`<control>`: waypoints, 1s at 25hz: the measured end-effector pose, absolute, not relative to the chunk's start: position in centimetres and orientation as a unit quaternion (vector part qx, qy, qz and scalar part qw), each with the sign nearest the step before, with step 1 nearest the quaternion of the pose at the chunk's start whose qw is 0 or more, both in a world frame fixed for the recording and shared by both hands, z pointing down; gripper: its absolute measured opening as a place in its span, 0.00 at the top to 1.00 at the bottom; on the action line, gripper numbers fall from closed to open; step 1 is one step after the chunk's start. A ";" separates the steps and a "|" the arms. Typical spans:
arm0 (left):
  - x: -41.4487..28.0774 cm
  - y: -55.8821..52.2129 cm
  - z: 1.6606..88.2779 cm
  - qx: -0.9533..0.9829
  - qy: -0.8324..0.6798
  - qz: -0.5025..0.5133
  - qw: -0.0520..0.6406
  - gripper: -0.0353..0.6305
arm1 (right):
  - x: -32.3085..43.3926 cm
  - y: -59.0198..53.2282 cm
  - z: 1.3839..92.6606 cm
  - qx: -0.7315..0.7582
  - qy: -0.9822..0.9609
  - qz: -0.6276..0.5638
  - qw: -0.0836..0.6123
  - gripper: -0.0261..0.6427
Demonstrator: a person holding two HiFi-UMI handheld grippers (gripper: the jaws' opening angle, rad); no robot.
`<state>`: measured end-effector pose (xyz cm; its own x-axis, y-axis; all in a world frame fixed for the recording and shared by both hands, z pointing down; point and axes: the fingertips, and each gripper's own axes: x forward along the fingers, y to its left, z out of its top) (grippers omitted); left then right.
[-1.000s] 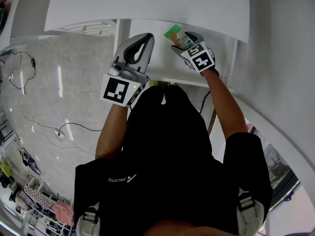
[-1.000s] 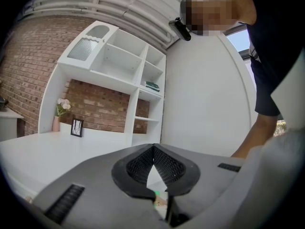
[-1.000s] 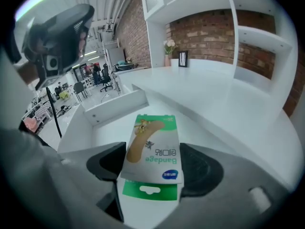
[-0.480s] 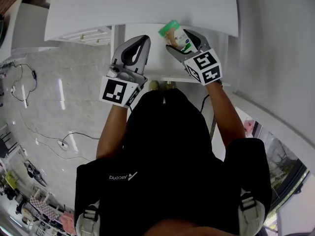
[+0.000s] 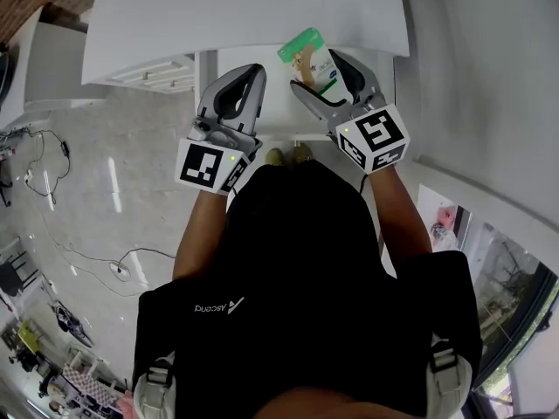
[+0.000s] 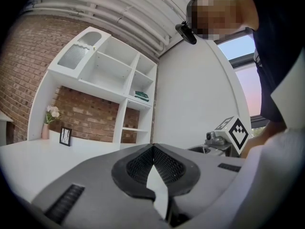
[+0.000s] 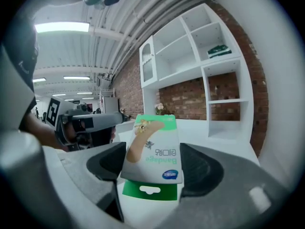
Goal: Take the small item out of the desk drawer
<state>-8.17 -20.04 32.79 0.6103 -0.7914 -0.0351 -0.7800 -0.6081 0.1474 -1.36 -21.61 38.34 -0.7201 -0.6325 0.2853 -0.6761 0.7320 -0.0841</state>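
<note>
A small white-and-green bandage box (image 5: 307, 52) is clamped between the jaws of my right gripper (image 5: 316, 70), which is shut on it. It hangs above the open white drawer (image 5: 278, 122) under the white desk top (image 5: 244, 11). In the right gripper view the box (image 7: 155, 147) stands upright between the dark pads of the right gripper (image 7: 154, 165). My left gripper (image 5: 234, 90) hovers beside it over the drawer's left part. Its jaws are shut with nothing in them, the left gripper (image 6: 153, 148) showing tips that meet.
A white slatted unit (image 5: 157, 70) sits left of the drawer under the desk edge. Cables trail over the pale floor (image 5: 96, 225) at the left. A white shelf unit (image 7: 209, 70) stands against a brick wall (image 6: 33, 66) behind the desk.
My right gripper has lifted the bandage box up and nearer to me, away from the desk edge. The left gripper has stayed about where it was, shut.
</note>
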 end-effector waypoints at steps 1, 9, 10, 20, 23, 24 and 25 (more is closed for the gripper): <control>-8.1 -19.9 32.6 0.897 -0.436 -0.049 0.056 0.95 | -1.2 -21.4 37.6 0.357 -0.923 0.088 0.112 0.44; -6.0 -18.3 31.2 0.906 -0.418 -0.055 0.039 0.95 | 1.1 -19.2 33.4 0.374 -0.923 0.056 0.065 0.44; -5.7 -18.2 30.8 0.906 -0.417 -0.058 0.036 0.95 | 1.4 -19.0 33.0 0.377 -0.923 0.054 0.061 0.44; -2.0 -15.3 29.3 0.913 -0.404 -0.062 0.020 0.95 | 4.9 -15.9 30.8 0.387 -0.920 0.038 0.033 0.44; -2.1 -15.2 29.4 0.914 -0.401 -0.054 0.019 0.95 | 4.9 -16.0 30.8 0.388 -0.920 0.040 0.034 0.44; -2.1 -15.2 29.5 0.915 -0.400 -0.051 0.019 0.95 | 4.9 -15.9 30.8 0.388 -0.920 0.040 0.034 0.44; -2.2 -15.2 29.6 0.915 -0.399 -0.047 0.020 0.95 | 4.9 -15.9 30.8 0.388 -0.920 0.041 0.034 0.44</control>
<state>-2.18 -15.15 29.59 0.6770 -0.7326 -0.0710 -0.7289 -0.6807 0.0736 4.90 -15.93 30.79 -0.6965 -0.7114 0.0940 -0.7169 0.6955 -0.0491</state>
